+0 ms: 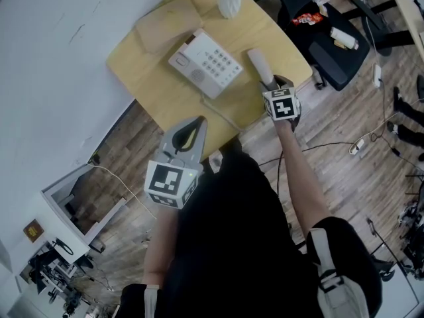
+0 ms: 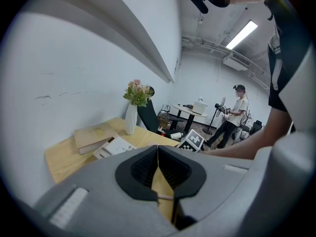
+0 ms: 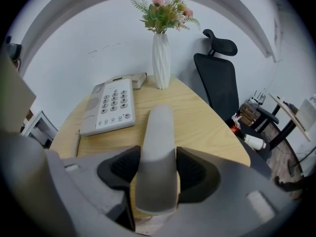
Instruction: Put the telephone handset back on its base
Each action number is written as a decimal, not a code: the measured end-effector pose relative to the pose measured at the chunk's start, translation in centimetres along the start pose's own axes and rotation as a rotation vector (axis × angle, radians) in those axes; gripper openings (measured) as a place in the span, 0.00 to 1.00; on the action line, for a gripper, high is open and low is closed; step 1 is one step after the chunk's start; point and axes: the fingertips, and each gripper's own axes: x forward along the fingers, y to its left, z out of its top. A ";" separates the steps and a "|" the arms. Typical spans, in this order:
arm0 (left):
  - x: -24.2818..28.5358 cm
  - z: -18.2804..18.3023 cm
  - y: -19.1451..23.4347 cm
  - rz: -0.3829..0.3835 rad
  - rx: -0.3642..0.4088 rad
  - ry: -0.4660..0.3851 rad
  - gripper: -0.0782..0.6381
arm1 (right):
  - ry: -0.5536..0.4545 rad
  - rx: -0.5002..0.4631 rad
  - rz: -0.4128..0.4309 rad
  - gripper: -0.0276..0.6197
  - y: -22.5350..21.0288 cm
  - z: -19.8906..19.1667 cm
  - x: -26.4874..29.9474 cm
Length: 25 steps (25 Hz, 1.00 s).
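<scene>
Our round wooden table (image 1: 149, 78) carries the telephone base (image 1: 204, 63), its cradle bare. Our left gripper (image 1: 197, 126) hangs off the near edge, clenched on nothing, out of the way. Our right gripper (image 3: 157, 169) clasps the handset (image 3: 158, 142) lengthwise near the base, which should let us lay it onto the cradle.

No legible text, brand or number found. The telephone base (image 1: 204, 63) on the bench (image 1: 132, 65) has a keypad, but the key markings are too small to read in any view. The cover of the book (image 1: 169, 22) beside it shows a faint emblem, unreadable. The cubes on the left hand-held gripper (image 1: 199, 121) and right hand-held gripper (image 1: 270, 81) bear black-and-white square code markers without lettering. A red packet (image 1: 306, 18) on the chair seat (image 1: 331, 61) carries print, illegible.
</scene>
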 end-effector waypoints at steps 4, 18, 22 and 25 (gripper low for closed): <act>0.1 0.0 -0.1 -0.004 0.004 -0.003 0.13 | -0.016 0.001 0.005 0.40 0.1 0.4 -0.5; -0.5 0.4 -0.6 -0.002 0.009 -0.022 0.13 | -0.084 0.013 0.006 0.40 0.6 1.6 -2.8; -0.5 0.4 -0.7 -0.005 0.009 -0.024 0.13 | -0.100 0.022 0.005 0.40 0.7 1.8 -3.2; -0.5 0.5 -0.8 -0.006 0.010 -0.026 0.13 | -0.105 0.024 0.003 0.40 0.7 1.7 -3.5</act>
